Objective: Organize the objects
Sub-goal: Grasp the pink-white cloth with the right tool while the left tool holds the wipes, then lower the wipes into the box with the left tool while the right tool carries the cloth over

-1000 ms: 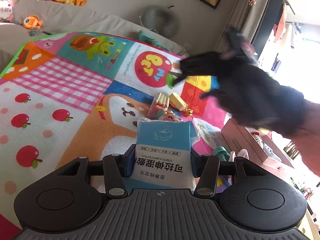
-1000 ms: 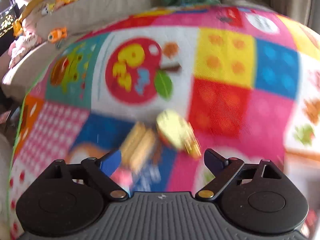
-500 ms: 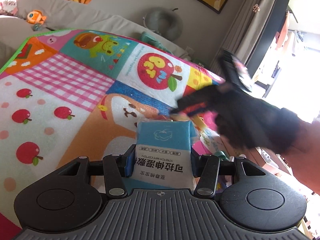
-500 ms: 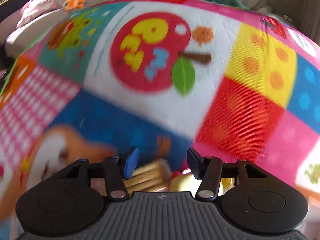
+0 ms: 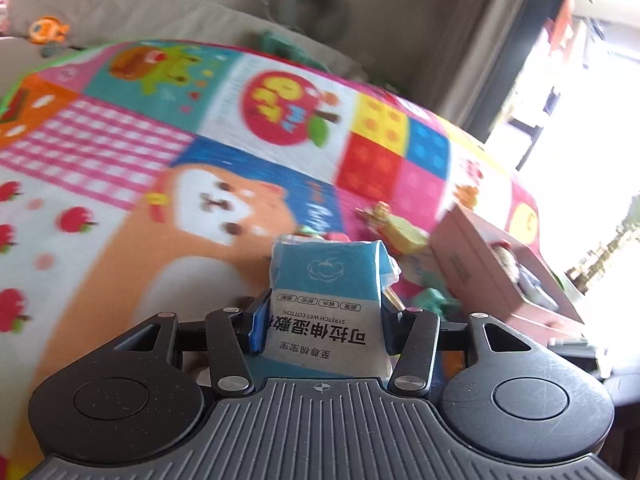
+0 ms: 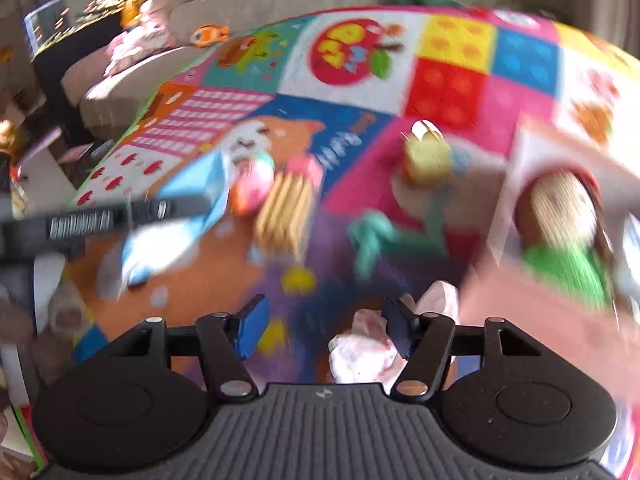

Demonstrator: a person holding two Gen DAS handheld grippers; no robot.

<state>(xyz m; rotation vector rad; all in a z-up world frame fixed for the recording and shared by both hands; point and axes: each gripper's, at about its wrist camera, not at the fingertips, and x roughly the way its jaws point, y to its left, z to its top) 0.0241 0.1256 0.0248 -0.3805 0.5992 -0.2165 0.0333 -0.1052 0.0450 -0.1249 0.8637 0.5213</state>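
Note:
My left gripper [image 5: 322, 326] is shut on a blue-and-white wet-tissue pack [image 5: 326, 308] and holds it above the colourful play mat [image 5: 120, 216]. The same pack shows in the right wrist view [image 6: 176, 216], held by the left gripper [image 6: 160, 208] at the left. My right gripper [image 6: 320, 328] is open and empty above the mat. Ahead of it lie a striped biscuit toy [image 6: 286, 212], a pink-green ball [image 6: 252, 188], a yellow toy [image 6: 426, 156] and a teal toy [image 6: 372, 236]. A pink box [image 5: 500, 268] with a doll [image 6: 560, 208] in it stands at the right.
A white-pink cloth [image 6: 372, 344] lies just under my right fingers. A grey sofa [image 5: 120, 12] with plush toys runs along the far side. A grey neck pillow [image 5: 308, 0] rests by the wall. Curtains and a bright window are at the right.
My right gripper pulled back from the toys, rose higher and opened wider; it has left the left wrist view. The left gripper kept the tissue pack and turned slightly right toward the pink box.

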